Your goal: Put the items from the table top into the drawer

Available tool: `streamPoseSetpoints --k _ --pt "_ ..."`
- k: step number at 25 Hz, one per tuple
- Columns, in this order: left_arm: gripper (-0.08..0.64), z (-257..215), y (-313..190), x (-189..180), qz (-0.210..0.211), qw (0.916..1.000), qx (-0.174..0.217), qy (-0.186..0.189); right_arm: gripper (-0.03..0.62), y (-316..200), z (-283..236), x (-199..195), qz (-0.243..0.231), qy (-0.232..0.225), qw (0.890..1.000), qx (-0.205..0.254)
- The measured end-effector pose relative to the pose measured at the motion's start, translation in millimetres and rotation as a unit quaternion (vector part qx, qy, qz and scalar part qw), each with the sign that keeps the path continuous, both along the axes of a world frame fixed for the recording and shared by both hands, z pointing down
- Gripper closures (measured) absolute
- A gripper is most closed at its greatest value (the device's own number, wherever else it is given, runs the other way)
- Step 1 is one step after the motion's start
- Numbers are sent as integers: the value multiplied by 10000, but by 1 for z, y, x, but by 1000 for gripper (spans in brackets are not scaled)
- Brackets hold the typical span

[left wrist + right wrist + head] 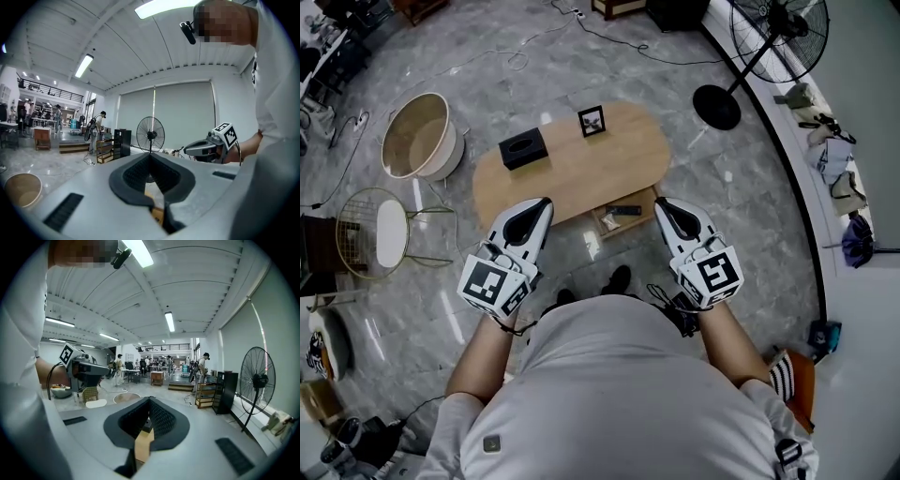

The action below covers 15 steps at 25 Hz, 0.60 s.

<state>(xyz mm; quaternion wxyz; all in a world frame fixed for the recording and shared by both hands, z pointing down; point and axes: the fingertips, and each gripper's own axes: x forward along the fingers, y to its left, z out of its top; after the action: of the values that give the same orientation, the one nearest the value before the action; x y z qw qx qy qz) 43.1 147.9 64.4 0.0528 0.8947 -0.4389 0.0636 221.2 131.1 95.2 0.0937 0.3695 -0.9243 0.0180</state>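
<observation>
Far below me in the head view stands an oval wooden table (628,155). On it sit a black box (523,148) and a small photo frame (592,121). A drawer (602,228) hangs open at the table's near edge, with a dark flat item (624,210) inside. My left gripper (547,201) (150,155) and right gripper (657,201) (149,399) are held high over the floor, on either side of the drawer as seen from above. Both are shut and hold nothing. Both gripper views look level across the room.
A round wooden tub (417,136) and a wire chair with a white seat (380,232) stand left of the table. A pedestal fan (717,106) stands to the right by the wall. Cables run across the floor. People stand far off in the room.
</observation>
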Motion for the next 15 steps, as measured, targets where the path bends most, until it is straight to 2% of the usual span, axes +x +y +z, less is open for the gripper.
streamPoseSetpoints --k 6,11,15 --pt "551 -13 37 -43 226 9996 164 101 566 45 -15 -39 222 -7 9997 139" --pt "551 -30 69 -90 150 9991 289 263 566 85 -29 -68 405 1 9988 266" --pt "551 -40 98 -110 299 9984 434 212 566 114 -42 -90 530 1 9978 403"
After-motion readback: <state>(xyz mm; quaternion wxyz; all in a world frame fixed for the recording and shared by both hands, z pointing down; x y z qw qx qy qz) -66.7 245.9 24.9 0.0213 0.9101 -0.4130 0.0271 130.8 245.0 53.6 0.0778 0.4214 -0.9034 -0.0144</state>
